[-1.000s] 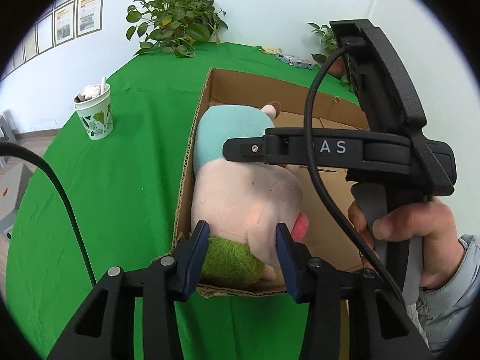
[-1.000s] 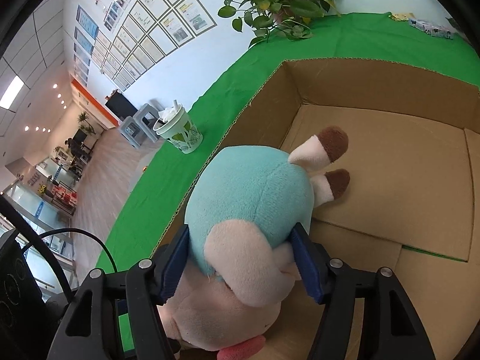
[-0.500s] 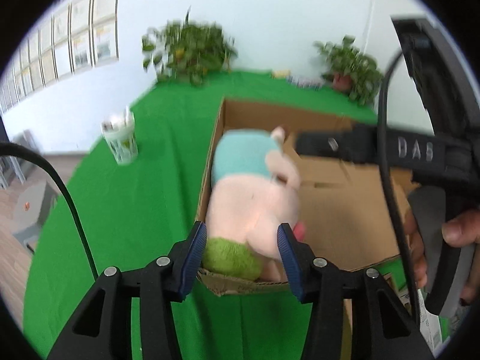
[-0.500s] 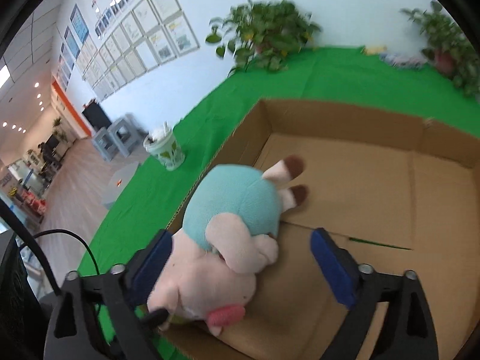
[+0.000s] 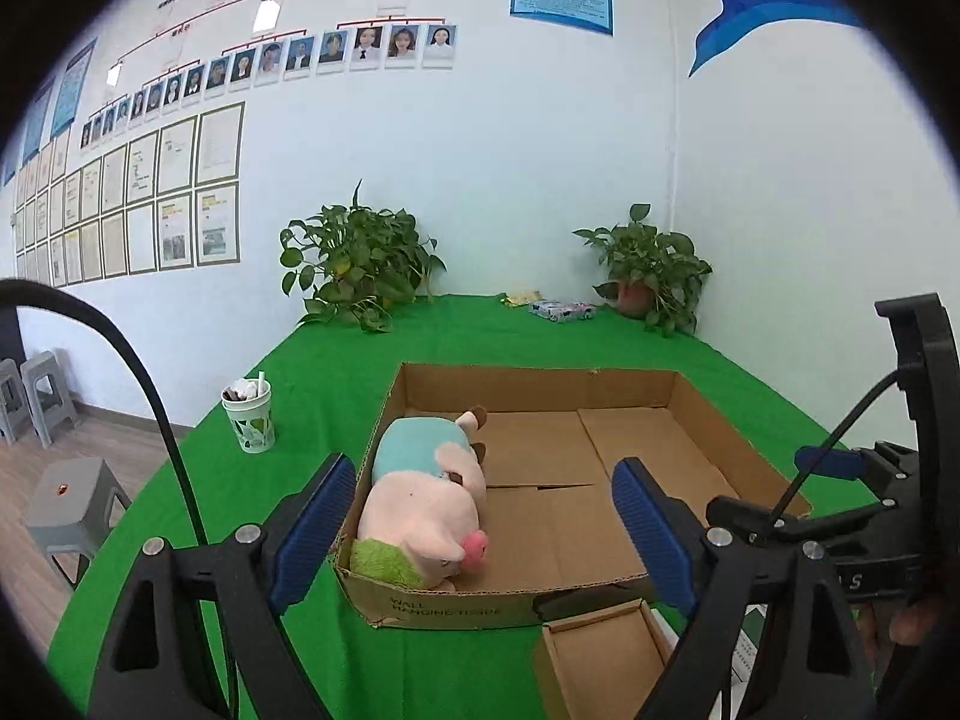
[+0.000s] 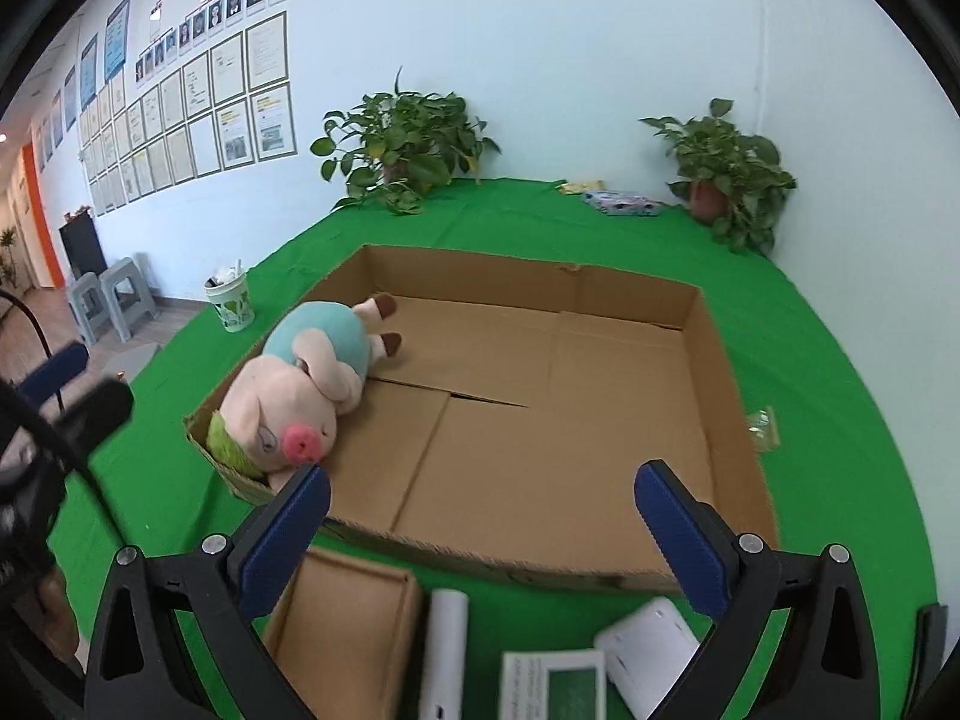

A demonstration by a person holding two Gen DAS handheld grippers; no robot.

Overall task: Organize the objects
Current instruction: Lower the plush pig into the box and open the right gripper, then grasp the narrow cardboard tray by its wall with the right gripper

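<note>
Left wrist view first: the left gripper (image 5: 480,516) hangs clear of the cardboard box (image 5: 540,384), jaws opening wide with nothing pressed between them. The plush pig (image 5: 420,498) lies inside the box, tucked against the box's left wall, snout toward the near wall. A smaller cardboard box (image 5: 600,654) sits on the green desk (image 5: 300,630) just in front of the big box, and a paper cup (image 5: 249,414) stands left of the box, well apart.

Right wrist view: the right gripper (image 6: 480,528) also hovers outside the box's near wall, jaws spread wide and empty. The pig rests in the box's near-left corner; the rest of the box floor is bare. In front of the box lie the small box, a white tube-like item (image 6: 444,654), a green-faced pack (image 6: 552,684) and a white pack (image 6: 648,648).

The pig looks placed, so the next pick likely comes from that front row. To do it well: keep the jaws wide on approach, come down squarely over one item, and close only once both pads bracket it.
</note>
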